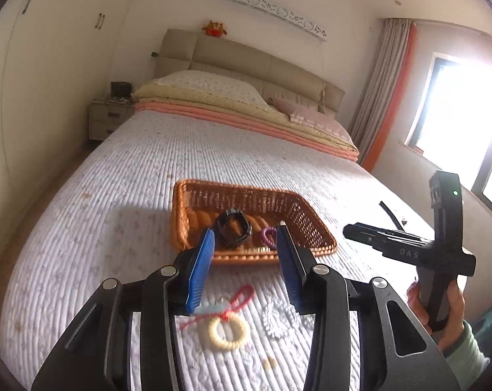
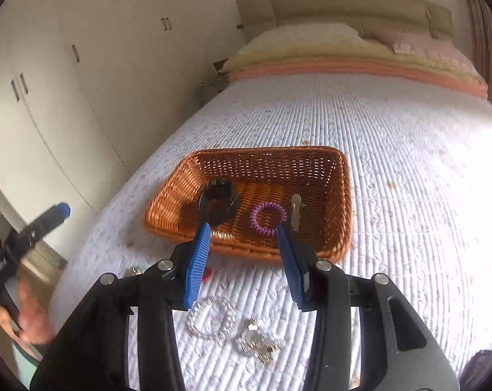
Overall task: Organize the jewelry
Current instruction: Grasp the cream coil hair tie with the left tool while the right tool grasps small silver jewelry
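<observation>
An orange wicker basket (image 1: pixel 311 224) (image 2: pixel 340 195) sits on the quilted bed. In it lie a black bracelet (image 1: pixel 233 228) (image 2: pixel 218 205), a purple coil hair tie (image 1: pixel 268 235) (image 2: pixel 267 218) and a metal hair clip (image 2: pixel 295 211). My left gripper (image 1: pixel 246 238) is open and empty, above the bed just before the basket. Below it lie a cream ring on a red cord (image 1: pixel 228 329) and a clear beaded bracelet (image 1: pixel 278 317). My right gripper (image 2: pixel 244 228) is open and empty, near the basket's front rim. Below it lie a pearl bracelet (image 2: pixel 213 321) and a crystal piece (image 2: pixel 259 345).
The right gripper's body (image 1: pixel 438 251) stands to the right of the basket, the left one (image 2: pixel 21 238) off the bed's left edge. Folded blankets and pillows (image 1: pixel 246 110) lie at the headboard. A nightstand (image 1: pixel 107 119) and wardrobes (image 2: pixel 50 97) stand left.
</observation>
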### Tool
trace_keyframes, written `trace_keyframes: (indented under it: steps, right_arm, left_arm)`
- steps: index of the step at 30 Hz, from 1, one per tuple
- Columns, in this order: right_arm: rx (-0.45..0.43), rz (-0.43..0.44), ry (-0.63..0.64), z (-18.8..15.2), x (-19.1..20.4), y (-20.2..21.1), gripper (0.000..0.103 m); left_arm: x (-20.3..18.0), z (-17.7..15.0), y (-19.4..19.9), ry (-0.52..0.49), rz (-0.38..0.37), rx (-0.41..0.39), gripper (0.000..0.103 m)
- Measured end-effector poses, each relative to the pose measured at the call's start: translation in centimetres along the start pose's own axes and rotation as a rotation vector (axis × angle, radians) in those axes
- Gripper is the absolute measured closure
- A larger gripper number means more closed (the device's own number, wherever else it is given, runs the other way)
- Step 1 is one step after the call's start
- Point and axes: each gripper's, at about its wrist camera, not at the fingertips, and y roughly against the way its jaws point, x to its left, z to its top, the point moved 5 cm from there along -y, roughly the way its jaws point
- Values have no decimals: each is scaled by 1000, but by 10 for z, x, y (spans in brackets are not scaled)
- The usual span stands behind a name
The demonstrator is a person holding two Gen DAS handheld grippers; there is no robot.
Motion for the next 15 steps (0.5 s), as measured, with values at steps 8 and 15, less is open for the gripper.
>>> trace_keyframes:
  steps: [8,15]
  right_arm:
    - [1,-52,102,-54,8,8,63]
    - [121,-67,51,-89,-15,-27,63]
  left_arm:
    - [21,-68,-21,45,67,168,64]
    - [36,-100,-67,63,116,301,64]
